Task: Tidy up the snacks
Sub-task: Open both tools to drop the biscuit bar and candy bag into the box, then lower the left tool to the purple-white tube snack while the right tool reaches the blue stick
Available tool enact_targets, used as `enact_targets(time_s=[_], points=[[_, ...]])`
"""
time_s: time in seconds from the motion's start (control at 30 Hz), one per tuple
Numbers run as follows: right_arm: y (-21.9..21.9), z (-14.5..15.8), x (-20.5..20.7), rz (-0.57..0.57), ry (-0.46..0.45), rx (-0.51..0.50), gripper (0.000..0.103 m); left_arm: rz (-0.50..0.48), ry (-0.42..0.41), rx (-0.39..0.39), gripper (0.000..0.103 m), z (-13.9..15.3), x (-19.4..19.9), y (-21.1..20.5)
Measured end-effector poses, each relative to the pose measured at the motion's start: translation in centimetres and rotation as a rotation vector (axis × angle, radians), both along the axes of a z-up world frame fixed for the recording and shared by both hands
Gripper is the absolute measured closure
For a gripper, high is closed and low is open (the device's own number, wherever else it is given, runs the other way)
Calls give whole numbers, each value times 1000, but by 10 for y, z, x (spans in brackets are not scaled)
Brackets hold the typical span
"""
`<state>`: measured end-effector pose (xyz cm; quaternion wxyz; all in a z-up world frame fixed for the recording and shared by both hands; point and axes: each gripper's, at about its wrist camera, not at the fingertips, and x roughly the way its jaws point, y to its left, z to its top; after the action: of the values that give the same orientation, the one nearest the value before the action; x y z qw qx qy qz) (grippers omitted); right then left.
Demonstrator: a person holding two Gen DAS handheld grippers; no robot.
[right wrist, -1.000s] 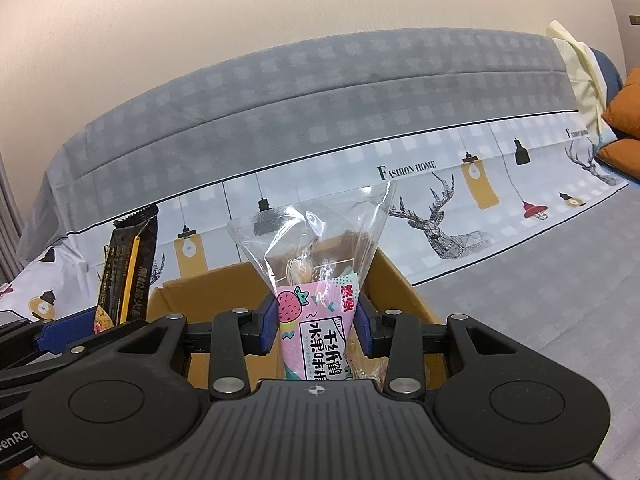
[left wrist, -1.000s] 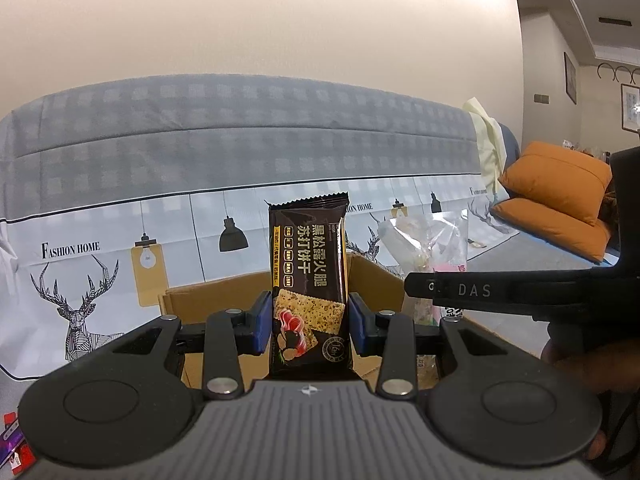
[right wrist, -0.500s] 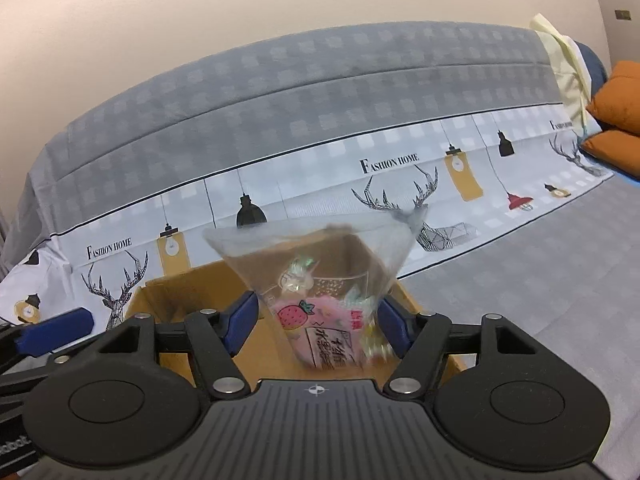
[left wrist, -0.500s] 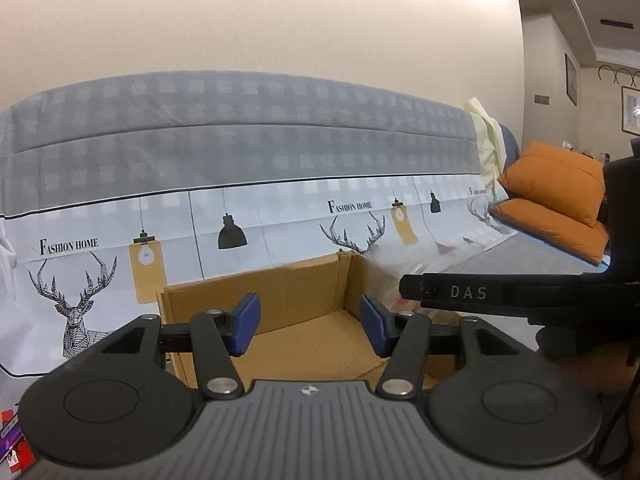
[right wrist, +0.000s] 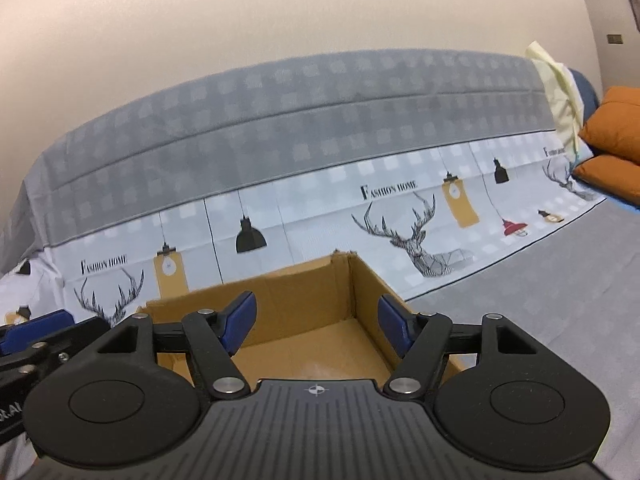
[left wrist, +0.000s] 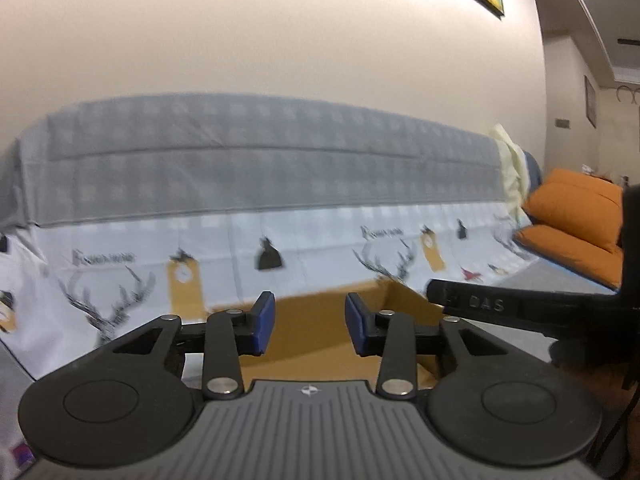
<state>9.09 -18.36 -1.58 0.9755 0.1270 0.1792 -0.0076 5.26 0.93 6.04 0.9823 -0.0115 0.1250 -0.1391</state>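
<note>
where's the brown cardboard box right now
In the right wrist view the open brown cardboard box sits right ahead of the right claw, on the grey-and-white deer-print sofa cover, with the left claw at its left.

Cream wall (right wrist: 280,20) behind a grey-covered sofa (right wrist: 320,120), orange cushions (left wrist: 572,208).

Smeared by motion throughout the left wrist view: sofa cover (left wrist: 256,184) print and lettering unreadable. Cardboard box (left wrist: 316,320) mostly hidden behind the left gripper (left wrist: 310,322). In the right wrist view, box floor (right wrist: 316,356) partly blocked by the right gripper (right wrist: 316,322); contents impossible to tell. Orange cushions (right wrist: 616,148) cut off at the right edge.
</note>
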Motion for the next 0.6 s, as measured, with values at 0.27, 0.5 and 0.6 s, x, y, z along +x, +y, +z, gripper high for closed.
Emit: enact_targets(time_s=[0.27,0.5,0.6], points=[[40,9,-12,107,-68,47,46,40,54,108,86,20,-9,79],[98,13,-29,413,-19,204,80,234,146,148,87,-5,6,164],[136,8,-36,548,53,219,79,386,257,143,87,-16,15,192]])
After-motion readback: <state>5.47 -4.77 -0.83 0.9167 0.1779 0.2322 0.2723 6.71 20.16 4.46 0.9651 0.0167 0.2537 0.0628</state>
